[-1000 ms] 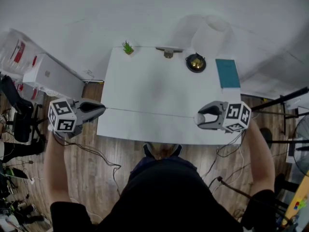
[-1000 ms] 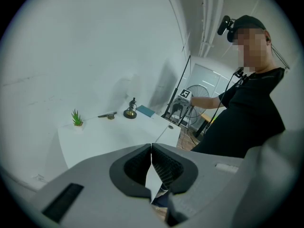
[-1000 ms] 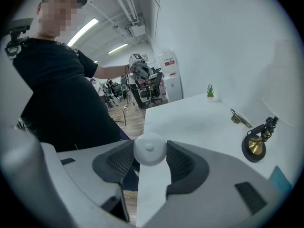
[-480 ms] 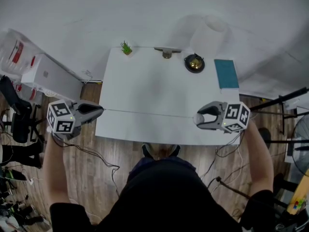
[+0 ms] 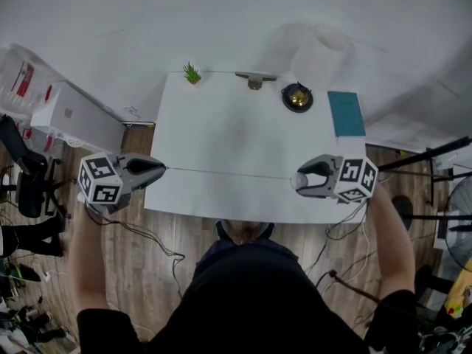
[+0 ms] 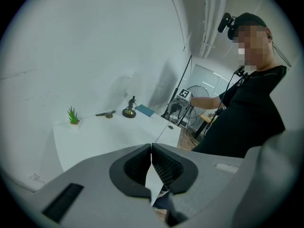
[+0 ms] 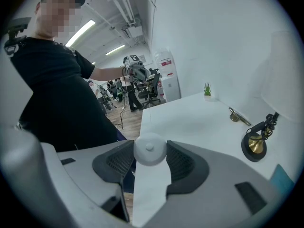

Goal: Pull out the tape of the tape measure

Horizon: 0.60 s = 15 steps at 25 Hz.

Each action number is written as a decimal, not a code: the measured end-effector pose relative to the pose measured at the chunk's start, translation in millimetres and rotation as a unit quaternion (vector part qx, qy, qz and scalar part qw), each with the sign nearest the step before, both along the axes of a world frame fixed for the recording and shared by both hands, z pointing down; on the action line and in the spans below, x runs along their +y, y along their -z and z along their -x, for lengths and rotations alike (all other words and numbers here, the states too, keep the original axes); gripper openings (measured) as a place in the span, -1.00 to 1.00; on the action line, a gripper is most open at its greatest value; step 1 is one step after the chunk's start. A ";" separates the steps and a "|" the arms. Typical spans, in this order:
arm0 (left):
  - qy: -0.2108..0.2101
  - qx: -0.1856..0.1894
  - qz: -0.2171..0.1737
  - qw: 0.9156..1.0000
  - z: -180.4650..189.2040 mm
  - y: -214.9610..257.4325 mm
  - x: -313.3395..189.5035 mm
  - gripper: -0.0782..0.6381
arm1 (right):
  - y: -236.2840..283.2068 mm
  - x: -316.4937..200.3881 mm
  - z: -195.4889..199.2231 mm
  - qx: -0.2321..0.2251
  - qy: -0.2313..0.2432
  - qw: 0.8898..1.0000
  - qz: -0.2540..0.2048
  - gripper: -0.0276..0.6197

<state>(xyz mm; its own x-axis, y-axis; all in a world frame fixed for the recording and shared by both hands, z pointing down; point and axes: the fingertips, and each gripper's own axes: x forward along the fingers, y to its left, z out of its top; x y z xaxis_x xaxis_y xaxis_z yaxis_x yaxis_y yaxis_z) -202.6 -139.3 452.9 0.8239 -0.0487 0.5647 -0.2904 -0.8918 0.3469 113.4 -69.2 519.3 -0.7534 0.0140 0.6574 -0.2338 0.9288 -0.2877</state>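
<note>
The tape measure [image 7: 149,148], a small round white case, sits between the fingers of the right gripper [image 5: 303,182]. These stand fairly wide and press on its two sides. Its tape [image 5: 228,173] is drawn out as a thin, straight line over the front part of the white table [image 5: 243,127]. It ends at the left gripper [image 5: 158,169], whose fingers are closed right together on the tape's end. That gripper is held just beyond the table's left edge.

The pull looks well advanced, so I judge the risks lie in the two grips.

- **Tape end:** It is thin, and only the tips of the left fingers pinch it. A jerk, or a pull at an angle to the line, could let it slip. The spring would then whip the tape back into the case.
- **Case:** It is round and smooth and held only at its sides. More tension could roll or squeeze it out of the right fingers, after which it would drop to the table or the wooden floor [image 5: 158,231].
- **End of travel:** Drawing the grippers further apart may hit the end of the tape. That would load both grips at once.

The things at the table's back edge stand well apart from the tape.
</note>
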 end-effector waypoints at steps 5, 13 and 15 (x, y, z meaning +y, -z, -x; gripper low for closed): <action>-0.011 0.004 -0.001 1.000 -13.6 -3.2 -0.4 -0.76 | -1.8 -8.1 5.4 -0.003 -0.003 1.000 0.000 -0.23; -0.023 0.007 -0.004 1.000 -34.9 -10.2 1.9 -0.76 | -9.9 -12.4 6.7 0.010 0.002 1.000 0.002 -0.23; -0.019 0.004 -0.007 1.000 -36.4 -13.7 1.9 -0.76 | -11.3 -14.5 5.2 0.015 0.000 1.000 -0.002 -0.23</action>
<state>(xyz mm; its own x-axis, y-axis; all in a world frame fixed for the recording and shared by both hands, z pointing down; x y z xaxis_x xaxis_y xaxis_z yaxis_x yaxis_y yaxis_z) -166.2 -137.5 466.6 0.8294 -0.0253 0.5581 -0.2540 -0.9068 0.3364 108.2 -83.8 530.7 -0.7335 0.0111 0.6796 -0.2428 0.9296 -0.2772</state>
